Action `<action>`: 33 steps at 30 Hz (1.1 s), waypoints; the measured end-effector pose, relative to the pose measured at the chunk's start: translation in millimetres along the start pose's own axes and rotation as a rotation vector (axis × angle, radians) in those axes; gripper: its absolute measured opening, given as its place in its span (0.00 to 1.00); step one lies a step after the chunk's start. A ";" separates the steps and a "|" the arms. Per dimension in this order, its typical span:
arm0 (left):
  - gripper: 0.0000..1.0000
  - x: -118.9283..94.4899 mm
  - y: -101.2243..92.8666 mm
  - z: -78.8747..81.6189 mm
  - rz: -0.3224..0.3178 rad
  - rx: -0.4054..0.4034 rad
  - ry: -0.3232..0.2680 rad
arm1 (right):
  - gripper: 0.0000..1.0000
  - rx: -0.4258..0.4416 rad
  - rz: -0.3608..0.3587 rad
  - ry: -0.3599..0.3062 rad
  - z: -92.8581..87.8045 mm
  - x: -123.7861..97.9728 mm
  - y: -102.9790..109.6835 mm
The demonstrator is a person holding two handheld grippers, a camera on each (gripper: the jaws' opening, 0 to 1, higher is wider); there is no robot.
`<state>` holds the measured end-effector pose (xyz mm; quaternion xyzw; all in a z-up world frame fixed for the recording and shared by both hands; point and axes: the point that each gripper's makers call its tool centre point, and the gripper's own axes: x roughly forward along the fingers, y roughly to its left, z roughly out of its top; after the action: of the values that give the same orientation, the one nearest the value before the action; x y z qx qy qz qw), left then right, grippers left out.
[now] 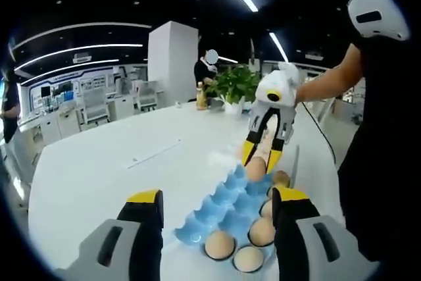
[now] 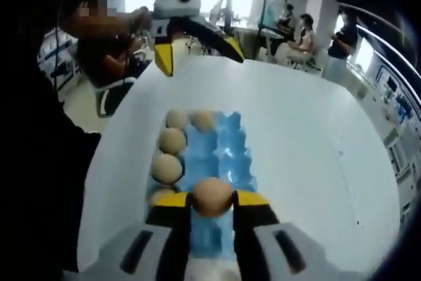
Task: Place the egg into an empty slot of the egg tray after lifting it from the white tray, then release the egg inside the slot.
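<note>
1. Right hand-held gripper (image 2: 212, 203), yellow-tipped with grey bodies, pinches a brown oval egg (image 2: 212, 196) between its two jaws. The grip sits across the egg's middle, probably so it can't roll out.
2. The egg hangs over the near end of the blue moulded egg tray (image 2: 231, 156), above the empty right-hand column. It is clear of the white tray, so the lift looks done; placing comes next.
3. In the right gripper view, four or five brown eggs fill the tray's left column (image 2: 167, 168). The right column shows bare blue cups, hence that side is the target.
4. Left hand-held gripper (image 1: 217, 215) is spread wide with nothing between its jaws. It hovers at the tray's other end, apart from the eggs; my guess is it's parked to keep the drop zone free.
5. The tray lies on a white oval desk (image 1: 99, 169), long axis roughly in line between the two grippers.
6. Which exact cup sits under the egg is hard to tell: the jaws hide it.
7. Next move calls for a straight descent, then opening only once the egg is seated.
</note>
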<state>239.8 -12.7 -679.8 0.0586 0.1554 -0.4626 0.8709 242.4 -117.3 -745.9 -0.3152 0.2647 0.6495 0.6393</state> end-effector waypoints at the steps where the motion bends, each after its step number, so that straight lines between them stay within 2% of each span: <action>1: 0.68 -0.1 0.0 -0.3 -0.002 -0.001 0.001 | 0.24 -0.006 0.007 -0.005 4.1 3.0 1.1; 21: 0.68 -6.0 5.0 -4.1 -0.001 -0.002 -0.003 | 0.24 -0.051 0.072 -0.030 39.2 46.1 8.3; 31: 0.67 -8.7 8.0 -7.4 -0.001 -0.009 0.000 | 0.24 -0.056 0.094 -0.025 43.7 59.7 9.4; 33: 0.70 -9.3 11.6 -6.0 0.014 0.001 -0.010 | 0.24 -0.059 0.096 -0.024 43.9 61.2 8.9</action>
<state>243.1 2.6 -683.0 0.0577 0.1502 -0.4570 0.8748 231.3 -44.3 -763.2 -0.3128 0.2525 0.6907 0.6011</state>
